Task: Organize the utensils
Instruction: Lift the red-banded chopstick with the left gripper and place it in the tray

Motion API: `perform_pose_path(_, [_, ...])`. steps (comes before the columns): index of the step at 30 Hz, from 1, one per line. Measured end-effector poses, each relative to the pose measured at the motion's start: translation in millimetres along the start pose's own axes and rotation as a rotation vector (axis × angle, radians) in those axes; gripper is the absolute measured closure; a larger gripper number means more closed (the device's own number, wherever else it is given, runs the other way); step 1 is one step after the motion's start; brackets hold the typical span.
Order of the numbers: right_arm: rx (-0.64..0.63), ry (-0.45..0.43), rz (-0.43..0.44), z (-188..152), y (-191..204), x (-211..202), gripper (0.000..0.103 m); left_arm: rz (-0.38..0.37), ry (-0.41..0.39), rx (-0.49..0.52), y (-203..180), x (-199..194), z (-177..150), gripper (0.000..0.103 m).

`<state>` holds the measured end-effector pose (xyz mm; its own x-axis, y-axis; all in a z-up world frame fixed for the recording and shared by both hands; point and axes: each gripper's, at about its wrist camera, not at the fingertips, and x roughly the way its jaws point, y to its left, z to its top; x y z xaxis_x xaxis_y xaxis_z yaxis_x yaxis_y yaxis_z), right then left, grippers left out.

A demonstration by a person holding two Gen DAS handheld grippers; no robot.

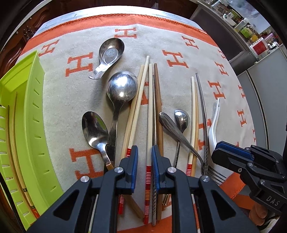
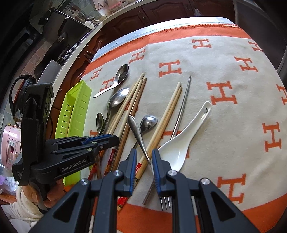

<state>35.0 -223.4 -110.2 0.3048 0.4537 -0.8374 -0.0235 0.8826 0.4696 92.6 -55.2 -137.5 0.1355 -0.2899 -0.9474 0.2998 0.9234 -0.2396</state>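
Note:
Several utensils lie on an orange-and-cream cloth (image 1: 179, 41): steel spoons (image 1: 122, 87), pale chopsticks (image 1: 149, 111), a brown chopstick (image 1: 158, 107), a steel fork (image 1: 181, 136) and a white ceramic spoon (image 2: 179, 145). My left gripper (image 1: 145, 157) is open, its fingers either side of a red-striped chopstick (image 1: 148, 172) and a twisted metal chopstick. My right gripper (image 2: 143, 160) is open above the fork's handle (image 2: 138, 132). A lime green tray (image 1: 26, 125) at the left holds a pair of chopsticks (image 1: 12, 139).
The right gripper body shows at the right in the left wrist view (image 1: 251, 161). A counter with jars (image 1: 242, 23) stands behind the table. A pink cooker (image 2: 10, 145) and dark cabinets (image 2: 143, 16) are beyond the table's left edge.

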Motion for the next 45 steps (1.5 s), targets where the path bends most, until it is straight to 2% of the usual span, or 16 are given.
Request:
perform_pose_path(8, [-0.009, -0.013, -0.018, -0.7, 1.5, -2.6, 0.086, 0.036, -0.013, 0.003, -1.1, 0.3, 3.0, 0.087])
perform_pose_path(17, [-0.024, -0.044, -0.042, -0.3, 0.9, -11.3, 0.086, 0.122, -0.024, 0.073, -19.0, 3.4, 1.5, 0.084])
perform_pose_path(19, [-0.025, -0.047, -0.043, -0.5, 1.0, -12.5, 0.086, 0.131, -0.026, 0.085, -23.3, 4.2, 1.3, 0.081])
perform_pose_path(21, [-0.026, -0.048, -0.042, -0.7, 1.1, -12.6, 0.085, 0.135, -0.027, 0.108, -30.1, 5.9, 0.7, 0.069])
perform_pose_path(25, [-0.021, -0.049, -0.042, -0.7, -0.2, -13.2, 0.085, 0.199, -0.044, 0.169, -46.1, 10.2, -2.8, 0.066])
perform_pose_path(26, [-0.020, -0.051, -0.044, -1.0, -0.4, -13.7, 0.085, 0.194, -0.045, 0.170, -46.9, 9.8, -3.0, 0.070])
perform_pose_path(29, [-0.017, -0.058, -0.049, -1.6, -1.3, -15.6, 0.085, 0.177, -0.050, 0.149, -42.0, 6.4, -1.7, 0.094])
perform_pose_path(33, [-0.016, -0.061, -0.049, -1.9, -1.8, -16.5, 0.086, 0.149, -0.052, 0.121, -33.0, 3.8, -3.1, 0.099])
perform_pose_path(38, [-0.035, -0.065, -0.043, -2.4, 2.5, -18.8, 0.085, 0.104, -0.053, 0.103, -25.7, -3.2, -8.1, 0.100])
perform_pose_path(45, [-0.084, -0.054, -0.025, -3.1, 18.8, -17.6, 0.085, 0.083, -0.139, 0.071, -12.0, -52.2, -15.3, 0.100])
